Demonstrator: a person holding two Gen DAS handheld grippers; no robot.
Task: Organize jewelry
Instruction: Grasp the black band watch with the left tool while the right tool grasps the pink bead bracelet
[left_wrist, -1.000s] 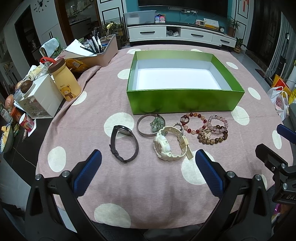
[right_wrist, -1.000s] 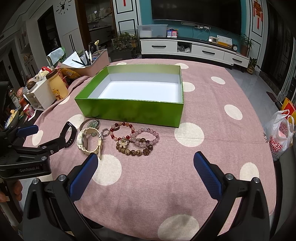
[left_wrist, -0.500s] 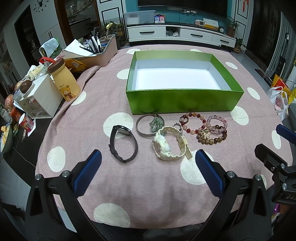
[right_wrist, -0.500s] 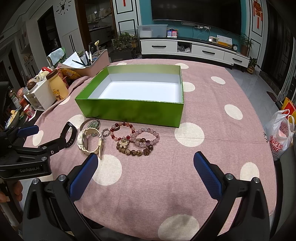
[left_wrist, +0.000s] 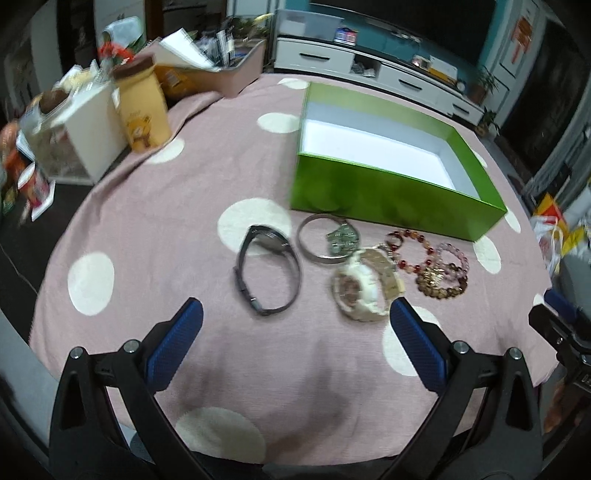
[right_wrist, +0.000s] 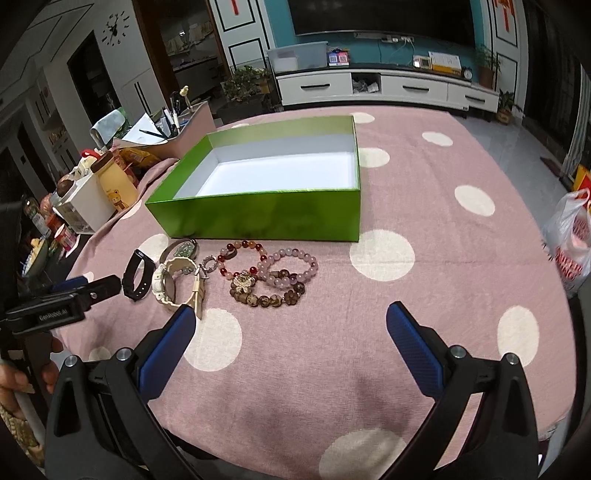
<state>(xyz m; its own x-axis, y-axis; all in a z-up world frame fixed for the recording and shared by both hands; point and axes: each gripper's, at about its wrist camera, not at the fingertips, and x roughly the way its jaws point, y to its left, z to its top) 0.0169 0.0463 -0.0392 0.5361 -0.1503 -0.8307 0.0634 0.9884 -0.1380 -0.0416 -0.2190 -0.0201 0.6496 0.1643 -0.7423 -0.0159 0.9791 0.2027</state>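
**Clerk:** Item one, the tools?

**Holder:** My left gripper (left_wrist: 293, 332): jaws spread wide, nothing between them, low over the near edge of the pink dotted tablecloth (left_wrist: 177, 206). My right gripper (right_wrist: 291, 334): likewise spread and empty.

**Clerk:** Change since last entry?

**Holder:** The left gripper has swung. A moment ago it faced the green box (left_wrist: 388, 199) square on; now the box sits far and right in its view, the black watch (left_wrist: 267, 273) lies just ahead between the pads, and the picture is smeared with motion. The right gripper has eased forward a little. No piece has shifted.

**Clerk:** Stock on the cloth?

**Holder:** One row just near of the box, none inside it. From the left: black watch; silver bangle (left_wrist: 325, 240) with a green pendant (left_wrist: 341, 240) lying on it; cream watch (left_wrist: 364, 288), touching the bangle; then the bead bracelets (right_wrist: 273, 273), red, pale pink and brown, overlapping in a heap at the right end.

**Clerk:** Meaning for the job?

**Holder:** Sorting not yet begun. I judge the left is lining up on the black watch, which lies apart from its neighbours and should lift cleanly.
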